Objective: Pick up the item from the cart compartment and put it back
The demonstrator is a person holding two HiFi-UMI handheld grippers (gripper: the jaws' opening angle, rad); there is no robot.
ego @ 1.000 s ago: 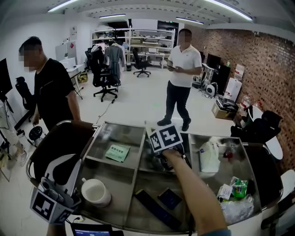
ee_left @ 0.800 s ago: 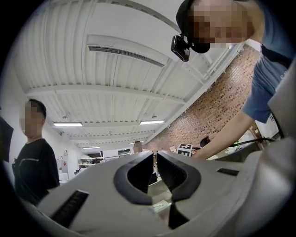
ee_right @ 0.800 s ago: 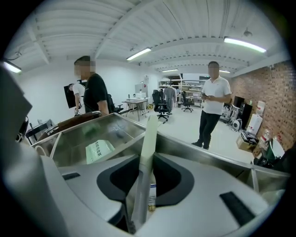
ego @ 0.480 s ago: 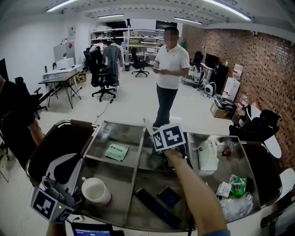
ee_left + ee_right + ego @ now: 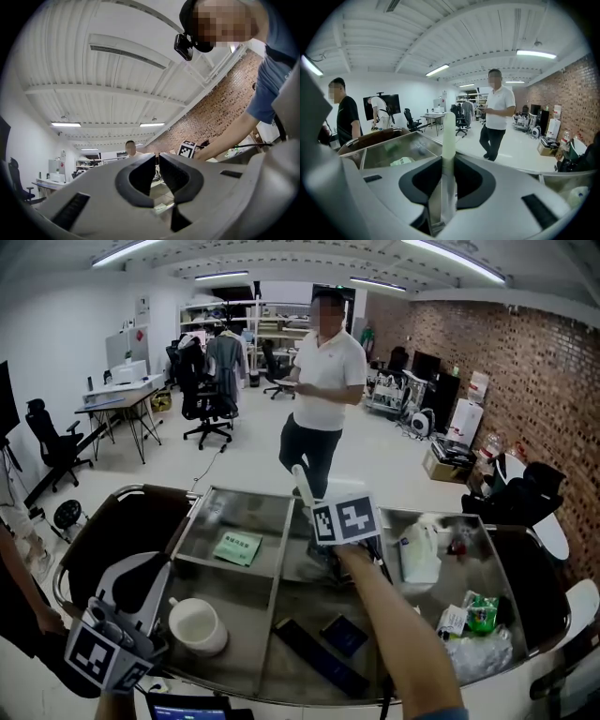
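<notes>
Our right hand-held gripper (image 5: 448, 164) is clamped on the slim pale item (image 5: 448, 133). Its jaws have just been closing, and the item stands between them with both pads pressed against it. The item points up and away from us, with its rounded tip well past the jaw ends. From the head view we see this hand-held gripper held over the middle of the cart (image 5: 253, 490), above the rear middle compartment. The item's tip shows past the cart's far rim.

Our left hand-held gripper (image 5: 157, 157) sits at the cart's near left corner. Its jaw tips are brought together and we see nothing between them.

Inside the cart, a white mug (image 5: 197, 626) stands in the near left compartment. A green packet (image 5: 238, 547) lies flat in the far left one. Two dark flat things (image 5: 345, 636) lie in the near middle compartment. A white jug (image 5: 420, 554) stands in the right compartment, with a small green pack (image 5: 480, 612) and crumpled clear plastic (image 5: 473, 652) towards the cart's near right corner.

Beyond the cart's far side stands a person in a white shirt (image 5: 323, 381).
</notes>
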